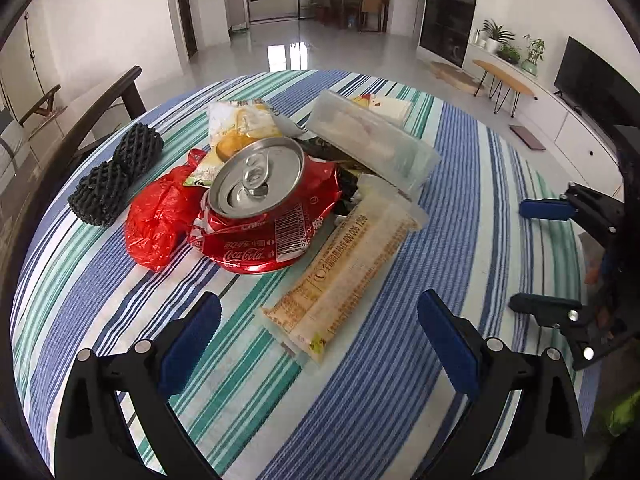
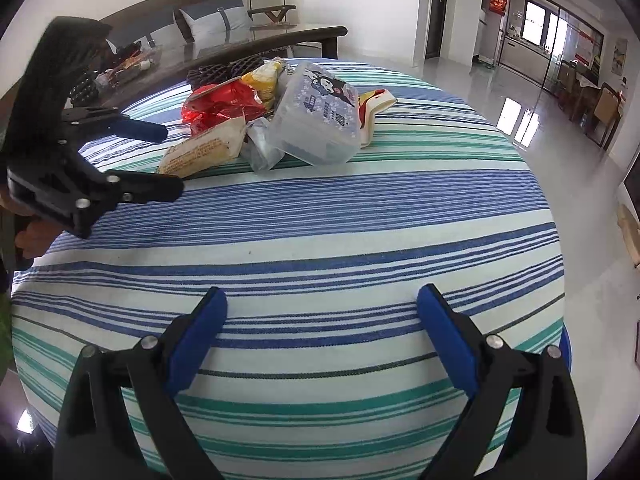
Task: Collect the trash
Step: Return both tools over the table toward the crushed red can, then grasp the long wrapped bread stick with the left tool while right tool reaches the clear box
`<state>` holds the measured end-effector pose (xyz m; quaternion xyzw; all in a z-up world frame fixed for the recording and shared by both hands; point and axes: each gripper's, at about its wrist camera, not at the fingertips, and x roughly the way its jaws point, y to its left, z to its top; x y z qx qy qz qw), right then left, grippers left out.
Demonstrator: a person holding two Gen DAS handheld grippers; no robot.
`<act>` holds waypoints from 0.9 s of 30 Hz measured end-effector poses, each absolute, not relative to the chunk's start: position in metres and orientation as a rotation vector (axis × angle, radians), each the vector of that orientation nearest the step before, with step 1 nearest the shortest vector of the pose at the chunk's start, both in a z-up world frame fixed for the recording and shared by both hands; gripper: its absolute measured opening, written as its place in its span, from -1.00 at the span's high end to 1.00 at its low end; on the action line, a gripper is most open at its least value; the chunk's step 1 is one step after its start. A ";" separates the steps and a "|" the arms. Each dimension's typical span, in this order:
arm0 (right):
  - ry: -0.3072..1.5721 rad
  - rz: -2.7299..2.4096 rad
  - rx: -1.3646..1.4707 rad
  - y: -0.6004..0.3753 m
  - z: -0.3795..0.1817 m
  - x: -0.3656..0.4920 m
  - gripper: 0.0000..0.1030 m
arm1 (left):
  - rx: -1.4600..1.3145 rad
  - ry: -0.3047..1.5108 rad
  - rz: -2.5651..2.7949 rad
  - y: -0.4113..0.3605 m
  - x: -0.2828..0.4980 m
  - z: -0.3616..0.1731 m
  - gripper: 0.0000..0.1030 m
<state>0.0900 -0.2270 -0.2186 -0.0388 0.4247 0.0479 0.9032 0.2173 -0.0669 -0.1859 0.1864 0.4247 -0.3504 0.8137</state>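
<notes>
A heap of trash sits mid-table: a crushed red can (image 1: pixel 260 208), a red bag (image 1: pixel 160 220) at its 9 o'clock, a long tan wrapper (image 1: pixel 344 268) at 4 o'clock, a clear plastic box (image 1: pixel 372 140) at 1 o'clock. The striped tablecloth (image 1: pixel 460 240) covers a round table. The left gripper (image 1: pixel 320 320) hovers just short of the wrapper, jaws wide apart and empty; the right gripper (image 2: pixel 320 312) likewise gapes over bare cloth. Beyond lie a glossy floor (image 1: pixel 320 48) and, seemingly, a dining area.

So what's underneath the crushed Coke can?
The crushed Coke can leans on a red plastic bag and dark wrappers. What lies directly beneath it is covered.
</notes>
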 end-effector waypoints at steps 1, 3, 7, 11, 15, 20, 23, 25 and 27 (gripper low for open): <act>0.877 0.094 -0.077 -0.227 -0.219 0.090 -0.81 | 0.403 0.911 -0.747 -0.070 0.220 -0.188 -0.78; 0.876 0.085 -0.072 -0.227 -0.219 0.090 -0.81 | 0.421 0.920 -0.743 -0.074 0.222 -0.191 -0.64; 0.876 0.084 -0.071 -0.228 -0.219 0.090 -0.81 | 0.460 0.907 -0.747 -0.076 0.214 -0.186 -0.11; 0.870 0.092 -0.051 -0.230 -0.218 0.089 -0.81 | 0.447 0.905 -0.702 -0.077 0.205 -0.183 0.40; 0.878 0.113 0.003 -0.238 -0.215 0.090 -0.81 | 0.304 0.934 -0.635 -0.053 0.186 -0.172 0.51; 0.865 0.196 0.150 -0.251 -0.196 0.121 -0.81 | 0.137 0.953 -0.509 -0.004 0.162 -0.162 0.51; 0.843 0.216 0.227 -0.258 -0.187 0.152 -0.81 | 0.069 0.967 -0.430 0.018 0.160 -0.164 0.51; 0.846 0.235 0.280 -0.262 -0.186 0.172 -0.81 | 0.057 0.974 -0.391 0.023 0.163 -0.168 0.51; 0.862 0.249 0.307 -0.261 -0.186 0.189 -0.81 | 0.030 0.984 -0.386 0.026 0.165 -0.171 0.50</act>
